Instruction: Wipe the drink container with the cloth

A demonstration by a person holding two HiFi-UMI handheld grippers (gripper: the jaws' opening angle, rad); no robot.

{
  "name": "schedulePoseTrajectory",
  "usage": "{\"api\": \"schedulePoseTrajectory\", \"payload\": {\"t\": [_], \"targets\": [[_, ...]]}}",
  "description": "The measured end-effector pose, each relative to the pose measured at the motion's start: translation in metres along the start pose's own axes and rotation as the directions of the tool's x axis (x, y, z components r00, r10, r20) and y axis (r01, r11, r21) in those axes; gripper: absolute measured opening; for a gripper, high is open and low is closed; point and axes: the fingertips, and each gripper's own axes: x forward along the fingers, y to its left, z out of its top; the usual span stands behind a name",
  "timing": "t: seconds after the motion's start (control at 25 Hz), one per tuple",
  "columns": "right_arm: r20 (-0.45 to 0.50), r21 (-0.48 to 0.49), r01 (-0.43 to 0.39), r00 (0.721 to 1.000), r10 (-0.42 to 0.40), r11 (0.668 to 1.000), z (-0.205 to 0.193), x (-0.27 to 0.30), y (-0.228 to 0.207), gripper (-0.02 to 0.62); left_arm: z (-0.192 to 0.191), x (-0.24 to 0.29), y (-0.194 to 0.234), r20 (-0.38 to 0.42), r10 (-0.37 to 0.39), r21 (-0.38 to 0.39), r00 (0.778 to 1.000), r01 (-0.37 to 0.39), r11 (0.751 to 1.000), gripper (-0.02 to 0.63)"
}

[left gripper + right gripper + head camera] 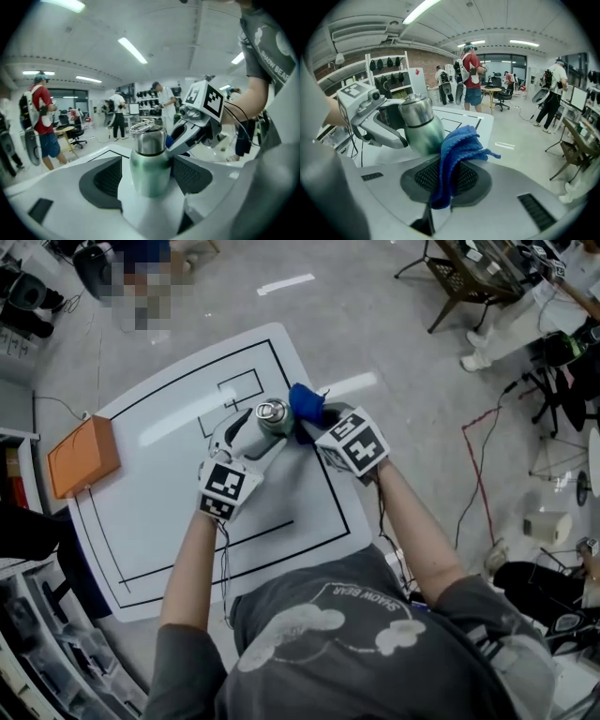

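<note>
A green metal drink bottle (265,421) with a silver cap and a ring is held above the white table (169,531). My left gripper (251,440) is shut on the bottle (149,165), whose body sits between the two dark pads. My right gripper (314,430) is shut on a blue cloth (306,405). In the right gripper view the cloth (457,157) bunches out of the jaws and presses against the side of the bottle (421,126). The left gripper view shows the right gripper (176,143) just behind the bottle, with a sliver of blue cloth (175,135) beside the cap.
An orange box (82,456) lies at the table's left edge. Black lines are drawn on the tabletop. A folding chair (469,282) and cables stand on the floor at the right. Several people (471,75) are in the room behind.
</note>
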Motion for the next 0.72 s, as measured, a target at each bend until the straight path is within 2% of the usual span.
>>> {"api": "schedulePoseTrajectory", "payload": {"t": [0.08,0.2,0.28,0.4,0.48,0.72], "targets": [[0.017,0.001,0.015,1.0,-0.015,1.0,0.003,-0.013,-0.005,0.044,0.0,-0.009,-0.002,0.035,0.089,-0.079,0.995,-0.086,0.993,0.324],[0.047,0.002,0.033,0.998,-0.033,0.999,0.006,-0.03,-0.014,0.044,-0.006,-0.01,-0.008,0.012,0.2,-0.135,0.98,-0.197,0.971,0.327],[0.063,0.007,0.041,0.997,-0.042,0.999,0.008,-0.037,-0.019,0.044,-0.007,-0.007,-0.005,-0.009,0.295,-0.176,0.955,-0.292,0.94,0.331],[0.083,0.004,0.038,0.996,-0.039,0.999,0.01,-0.044,-0.019,0.044,-0.005,-0.003,-0.002,-0.011,0.413,-0.255,0.911,-0.402,0.879,0.347],[0.098,-0.016,0.028,0.995,-0.026,0.999,0.013,-0.048,-0.017,0.044,-0.003,0.002,-0.002,-0.02,0.452,-0.281,0.892,-0.439,0.853,0.36],[0.099,-0.121,-0.009,0.995,0.022,0.993,0.026,-0.059,-0.01,0.044,-0.01,0.019,0.004,-0.091,0.503,-0.271,0.86,-0.507,0.818,0.36]]}}
